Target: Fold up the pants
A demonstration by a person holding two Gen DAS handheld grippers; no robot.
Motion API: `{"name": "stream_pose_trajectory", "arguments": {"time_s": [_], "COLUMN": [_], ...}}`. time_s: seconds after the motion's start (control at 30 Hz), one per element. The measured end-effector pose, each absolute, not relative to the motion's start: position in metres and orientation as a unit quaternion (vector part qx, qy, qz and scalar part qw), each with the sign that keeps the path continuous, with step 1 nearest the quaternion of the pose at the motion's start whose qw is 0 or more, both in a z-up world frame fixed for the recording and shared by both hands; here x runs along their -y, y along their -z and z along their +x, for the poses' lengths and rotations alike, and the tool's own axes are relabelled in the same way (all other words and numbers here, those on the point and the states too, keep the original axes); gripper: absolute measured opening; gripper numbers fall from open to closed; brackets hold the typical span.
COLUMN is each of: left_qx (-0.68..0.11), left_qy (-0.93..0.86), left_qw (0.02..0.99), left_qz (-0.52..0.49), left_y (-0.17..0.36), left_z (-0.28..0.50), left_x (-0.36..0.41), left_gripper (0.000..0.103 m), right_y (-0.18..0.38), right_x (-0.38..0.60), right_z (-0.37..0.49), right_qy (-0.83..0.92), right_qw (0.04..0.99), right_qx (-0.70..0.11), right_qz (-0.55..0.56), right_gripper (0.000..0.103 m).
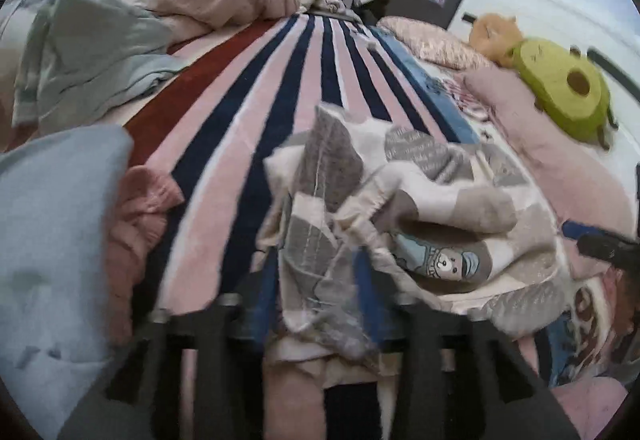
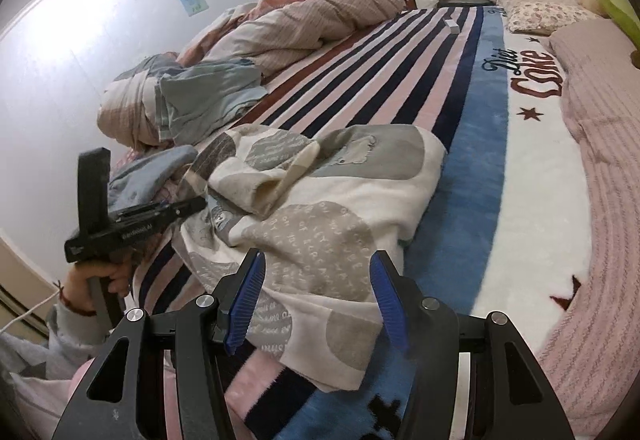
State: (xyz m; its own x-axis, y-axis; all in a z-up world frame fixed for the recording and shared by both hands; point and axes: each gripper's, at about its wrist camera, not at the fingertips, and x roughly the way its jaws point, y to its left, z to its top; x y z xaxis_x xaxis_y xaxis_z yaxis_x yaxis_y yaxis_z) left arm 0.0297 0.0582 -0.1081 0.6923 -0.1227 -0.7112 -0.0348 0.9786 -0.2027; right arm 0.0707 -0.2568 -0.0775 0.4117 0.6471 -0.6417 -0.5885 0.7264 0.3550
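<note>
Right wrist view: right gripper [image 2: 316,300] gapes, jaws apart over the pants [image 2: 320,207]; left gripper [image 1: 320,304], jaws blurred, grip unclear, bunches cloth; folding is midway, next needs smoothing.

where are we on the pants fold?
Done: the patterned pants lie on the striped blanket, bunched, with no clean fold showing. In hand: the left gripper has cloth bunched between its fingers; whether it is clamped is unclear. The right gripper stands open over the near edge. Left: flatten, fold the legs together, fold over.
</note>
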Motion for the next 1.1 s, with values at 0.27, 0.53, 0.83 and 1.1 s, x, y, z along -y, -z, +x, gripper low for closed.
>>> {"name": "stream_pose_trajectory", "arguments": {"time_s": [0.27,0.53,0.83,1.1], "left_qx": [-0.323,-0.436,-0.394,-0.422], "left_qy": [0.098,0.125,0.073,0.044], "left_qw": [0.94,0.891,0.916,0.906], "left_qz": [-0.045,0.02,-0.009,-0.006], "left_y": [0.05,0.103,0.089,0.1], "left_z": [0.028,0.068,0.033,0.019], "left_x": [-0.049,-0.018,-0.035,-0.051], "left_gripper": [0.065,0.057,0.007,0.037], "right_y": [0.074,0.076,0.081,0.075], "right_x": [0.252,0.259,0.268,0.265], "right_z": [0.074,0.072,0.076,0.072], "right_qy": [-0.371,-0.368,-0.359,-0.365], "right_qw": [0.839,0.84,0.839,0.841], "right_qx": [-0.395,-0.396,-0.405,-0.396], "right_qz": [0.038,0.042,0.053,0.054], "right_gripper": [0.051,0.051,0.051,0.051]}}
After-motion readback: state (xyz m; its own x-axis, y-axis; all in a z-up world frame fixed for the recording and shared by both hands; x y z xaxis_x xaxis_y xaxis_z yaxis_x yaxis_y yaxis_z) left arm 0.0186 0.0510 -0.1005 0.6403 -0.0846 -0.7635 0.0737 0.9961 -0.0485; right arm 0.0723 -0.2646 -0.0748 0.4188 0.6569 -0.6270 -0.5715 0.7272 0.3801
